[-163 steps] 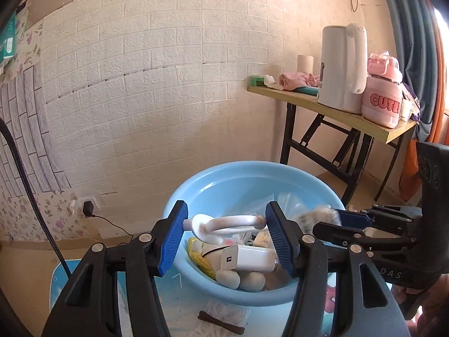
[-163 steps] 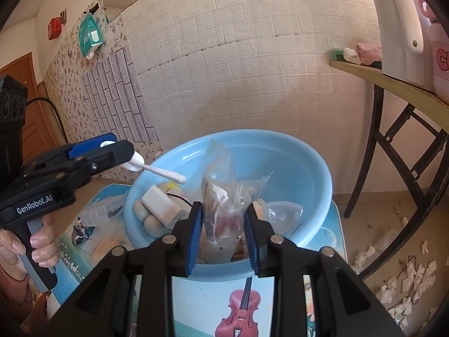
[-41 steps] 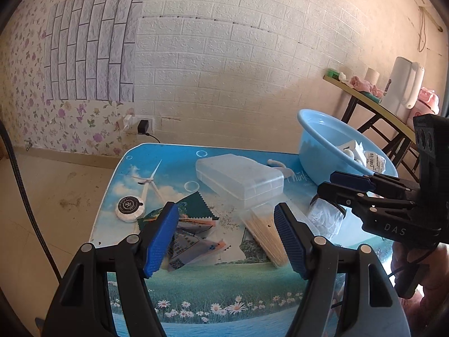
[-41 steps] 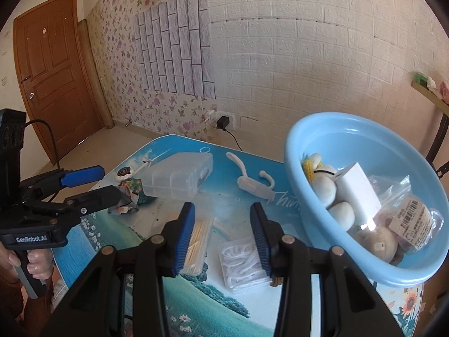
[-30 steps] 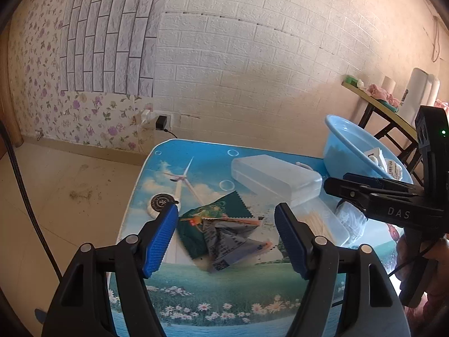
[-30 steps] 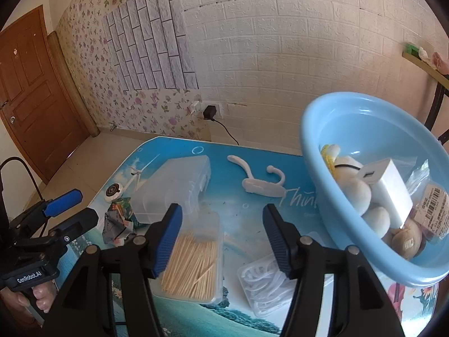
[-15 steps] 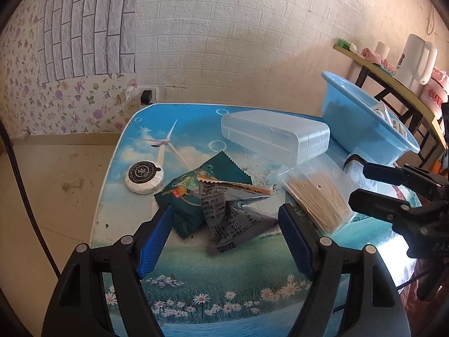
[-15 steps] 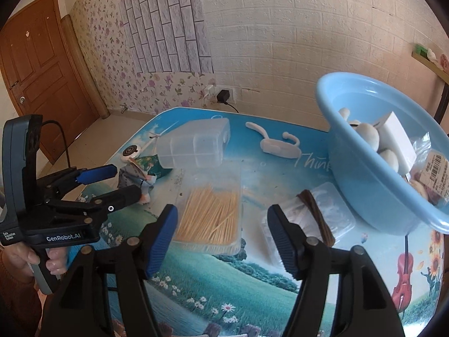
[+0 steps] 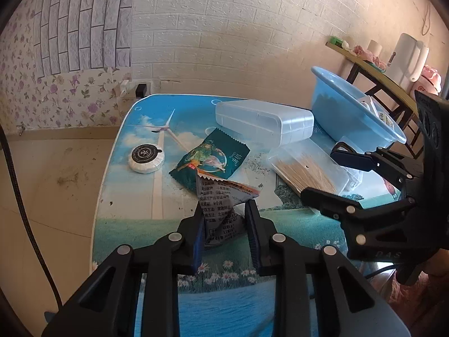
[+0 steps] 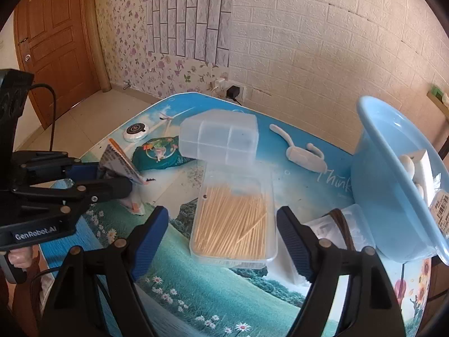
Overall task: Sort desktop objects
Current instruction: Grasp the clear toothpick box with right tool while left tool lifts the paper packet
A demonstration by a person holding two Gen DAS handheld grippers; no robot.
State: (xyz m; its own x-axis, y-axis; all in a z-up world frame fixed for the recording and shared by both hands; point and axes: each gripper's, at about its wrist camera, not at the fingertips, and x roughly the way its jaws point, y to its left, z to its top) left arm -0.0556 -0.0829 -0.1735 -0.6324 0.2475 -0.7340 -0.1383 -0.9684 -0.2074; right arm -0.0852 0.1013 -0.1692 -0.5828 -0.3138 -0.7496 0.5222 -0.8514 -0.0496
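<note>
- My left tool (image 9: 224, 227) sits at the bottom centre of the left wrist view, its blue pads pinching a crumpled grey snack packet with printed text and an orange edge (image 9: 221, 205); the jaws have just closed onto it.
- In the right wrist view that same packet (image 10: 119, 163) stands up from the picture-printed counter (image 10: 196, 289) at the left, between the left tool's fingers.
- A dark green foil sachet (image 9: 210, 160) lies flat just beyond the grey packet, touching it, mid-frame in the left view.
- A small round white soap with a black label (image 9: 146, 158) lies to the left of the sachet, apart from it.
- My right tool (image 10: 221, 236) is spread wide at the lower centre of its view, having just narrowed a little; a clear flat plastic box of wooden toothpicks (image 10: 234, 219) lies on the counter between the pads, and neither pad touches it.
- A frosted clear plastic organiser box (image 10: 221, 137) rests beyond the toothpick box, its near edge overlapping it.
- A white plastic hook (image 10: 303, 151) lies right of the organiser box.
- A light blue plastic basin (image 10: 378, 196) holding packets and white items fills the right edge.
</note>
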